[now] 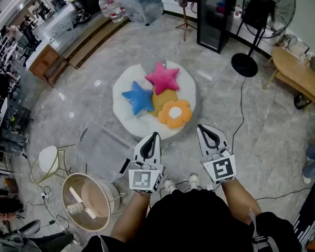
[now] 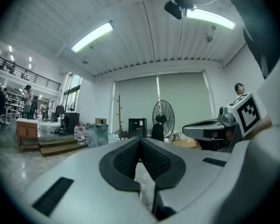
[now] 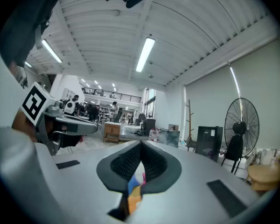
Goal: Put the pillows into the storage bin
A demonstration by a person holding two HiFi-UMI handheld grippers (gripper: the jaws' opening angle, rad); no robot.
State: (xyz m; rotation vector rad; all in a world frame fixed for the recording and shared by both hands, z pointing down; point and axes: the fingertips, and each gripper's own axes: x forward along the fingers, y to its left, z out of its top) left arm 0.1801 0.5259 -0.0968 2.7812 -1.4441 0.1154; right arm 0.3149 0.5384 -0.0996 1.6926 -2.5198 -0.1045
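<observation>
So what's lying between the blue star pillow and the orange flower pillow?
A yellow pillow lies between them, with the pink star pillow overlapping its top edge. The head view shows it. All of them rest on the white cushion.

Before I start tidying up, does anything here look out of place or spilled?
Nothing looks spilled or broken. The pillows lie in a loose overlapping heap on the white round cushion, not in the bin. A black cable trails across the floor.
</observation>
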